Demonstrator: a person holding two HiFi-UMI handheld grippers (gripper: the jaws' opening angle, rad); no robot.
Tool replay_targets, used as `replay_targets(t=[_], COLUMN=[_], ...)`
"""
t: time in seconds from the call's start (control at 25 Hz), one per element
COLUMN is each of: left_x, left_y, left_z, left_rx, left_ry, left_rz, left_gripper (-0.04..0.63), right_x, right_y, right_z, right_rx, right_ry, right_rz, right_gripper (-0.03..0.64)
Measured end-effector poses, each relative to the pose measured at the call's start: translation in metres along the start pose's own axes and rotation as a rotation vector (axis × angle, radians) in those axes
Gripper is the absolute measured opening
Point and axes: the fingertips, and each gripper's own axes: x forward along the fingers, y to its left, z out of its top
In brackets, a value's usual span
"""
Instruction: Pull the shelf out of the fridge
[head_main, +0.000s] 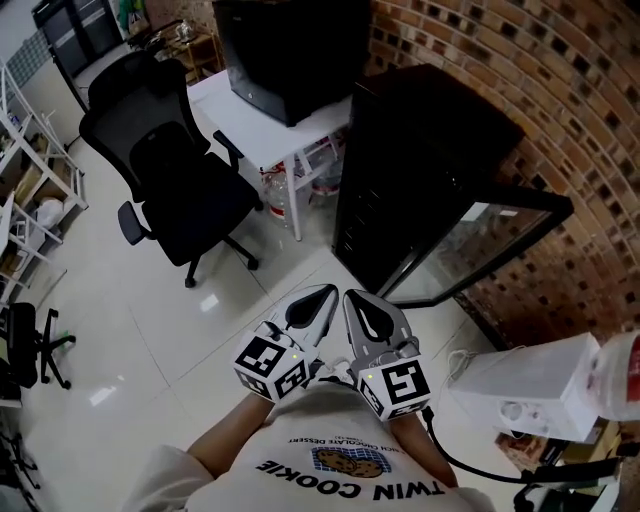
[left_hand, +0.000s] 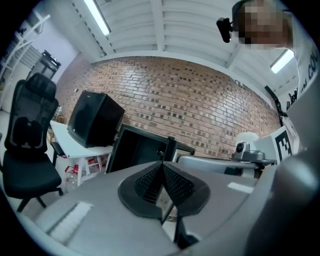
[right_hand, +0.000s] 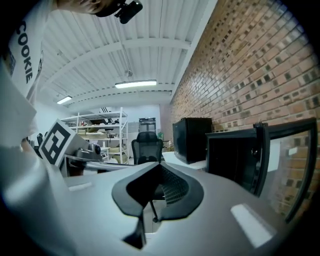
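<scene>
The black fridge (head_main: 420, 160) stands against the brick wall with its glass door (head_main: 490, 245) swung open to the right. Its inside is dark and no shelf can be made out. My left gripper (head_main: 325, 292) and right gripper (head_main: 352, 297) are side by side close to my chest, well short of the fridge, both shut and empty. In the left gripper view the shut gripper (left_hand: 162, 165) points at the open fridge (left_hand: 135, 150). In the right gripper view the shut gripper (right_hand: 159, 167) has the fridge (right_hand: 232, 155) and its door (right_hand: 290, 155) to its right.
A black office chair (head_main: 175, 170) stands on the tiled floor at left. Left of the fridge a white table (head_main: 260, 120) carries a black box (head_main: 290, 50). A white appliance (head_main: 530, 390) sits at lower right. Metal shelving (head_main: 25, 170) lines the left edge.
</scene>
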Motion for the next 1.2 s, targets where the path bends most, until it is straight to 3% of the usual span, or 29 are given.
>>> replay_targets(t=[0.24, 0.56, 0.96, 1.2], left_x=[0.073, 0.136, 0.188, 0.224], left_y=[-0.002, -0.005, 0.04, 0.087], left_z=[-0.006, -0.034, -0.057, -0.076], left_rx=[-0.131, -0.218, -0.589, -0.733], left_ry=[0.065, 0.114, 0.051, 0.057], left_rz=[-0.088, -0.134, -0.187, -0.215], left_gripper=[0.0, 0.0, 0.021, 0.072], right_x=[-0.002, -0.01, 0.017, 0.042], right_y=[-0.059, -0.112, -0.139, -0.156], right_z=[0.006, -0.008, -0.016, -0.034], right_rx=[-0.004, -0.007, -0.071, -0.05], right_ry=[-0.004, 0.013, 0.079, 0.13], right_rz=[-0.066, -0.134, -0.15, -0.198], right_gripper=[0.004, 0.004, 0.005, 0.005])
